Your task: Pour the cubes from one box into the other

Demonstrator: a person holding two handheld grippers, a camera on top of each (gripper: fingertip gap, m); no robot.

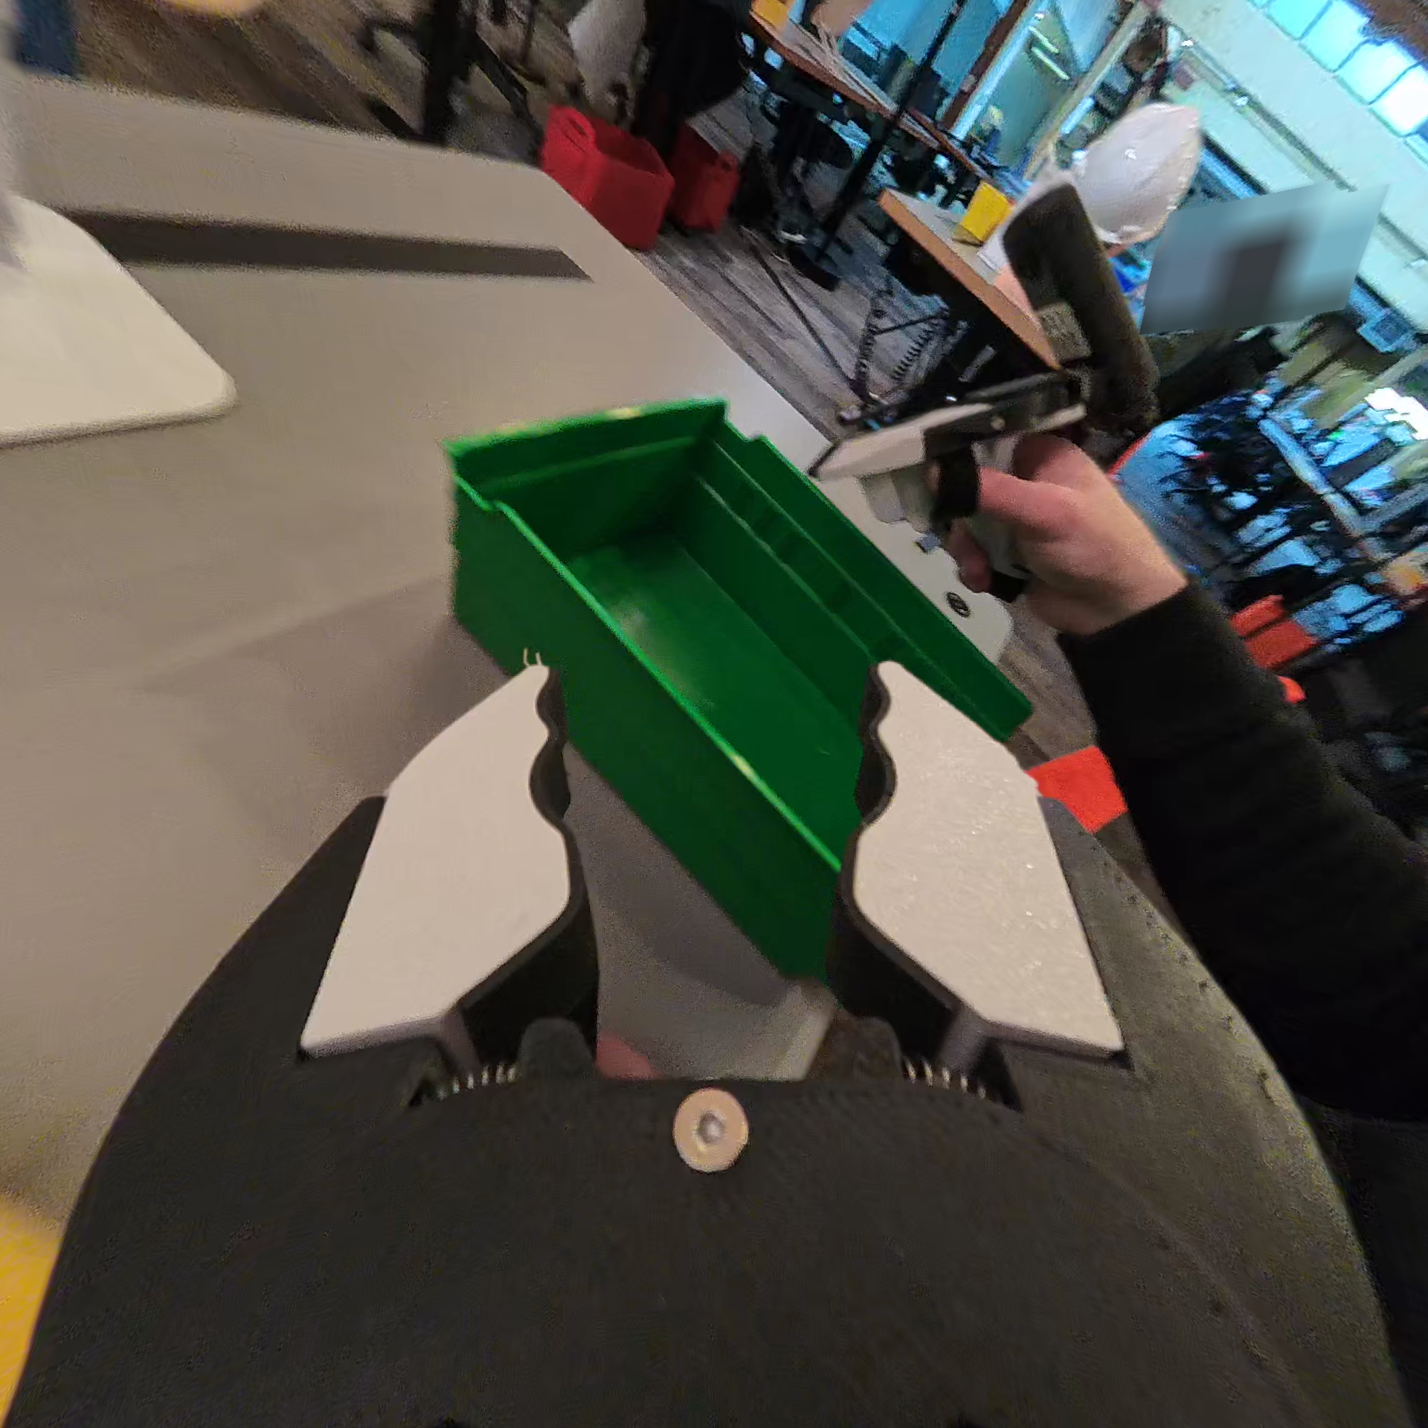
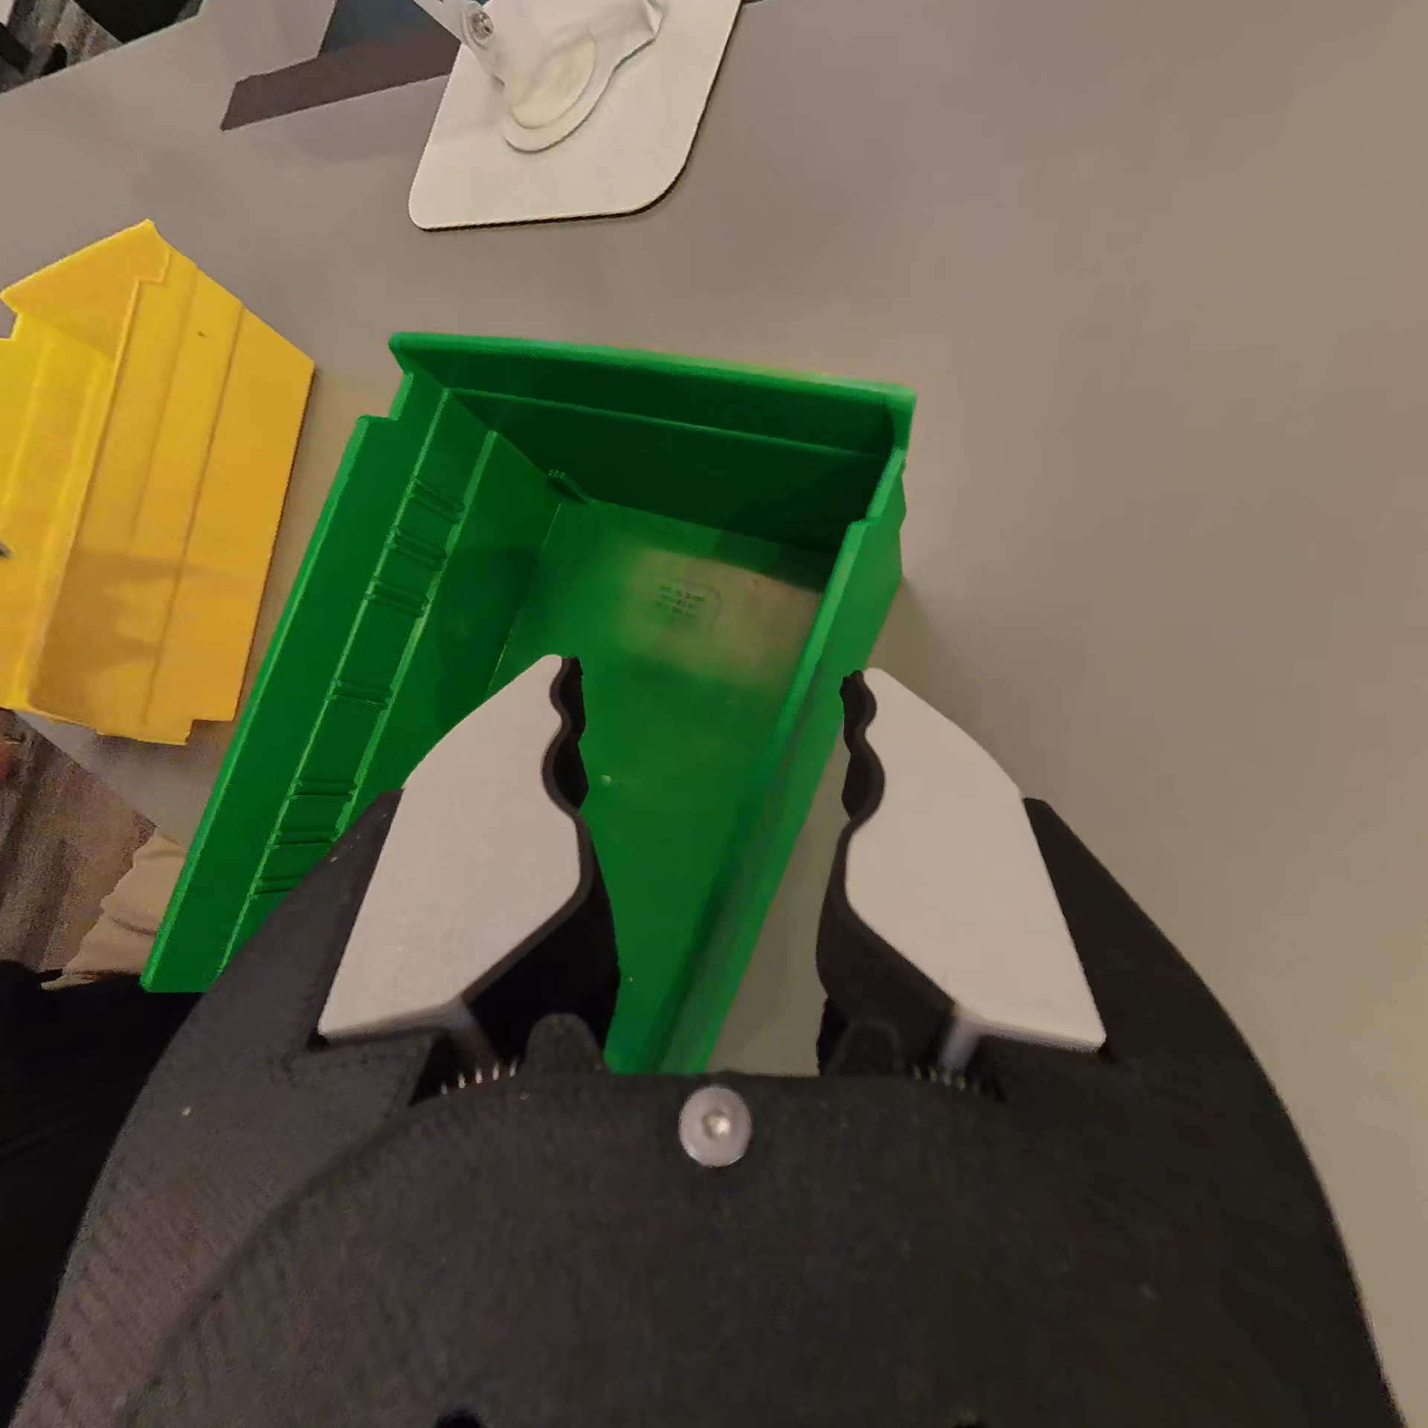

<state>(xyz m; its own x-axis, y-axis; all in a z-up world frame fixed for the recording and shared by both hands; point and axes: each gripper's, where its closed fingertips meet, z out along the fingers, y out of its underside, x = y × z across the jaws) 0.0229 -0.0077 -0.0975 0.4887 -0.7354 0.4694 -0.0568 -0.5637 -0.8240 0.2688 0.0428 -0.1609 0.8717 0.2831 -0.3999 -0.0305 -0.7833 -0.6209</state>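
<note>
A green open box (image 1: 533, 618) stands on the grey table (image 1: 232, 618), and no cubes show inside it. My left gripper (image 1: 711, 676) is open and straddles the box's left wall, one finger outside and one over the inside. My right gripper (image 2: 709, 668) is open and straddles the green box's (image 2: 348, 695) right wall, its left finger inside. It also shows in the left wrist view (image 1: 865, 464), held by a hand at the box's far right. A yellow box (image 2: 154, 502) sits left of the green one with its outside towards me and its contents hidden.
A white base plate (image 2: 572, 116) with a white mount stands behind the boxes, and it also shows in the left wrist view (image 1: 77, 332). A dark strip (image 1: 324, 247) crosses the table's far part. The table edge runs at the right, with red bins (image 1: 603, 178) on the floor beyond.
</note>
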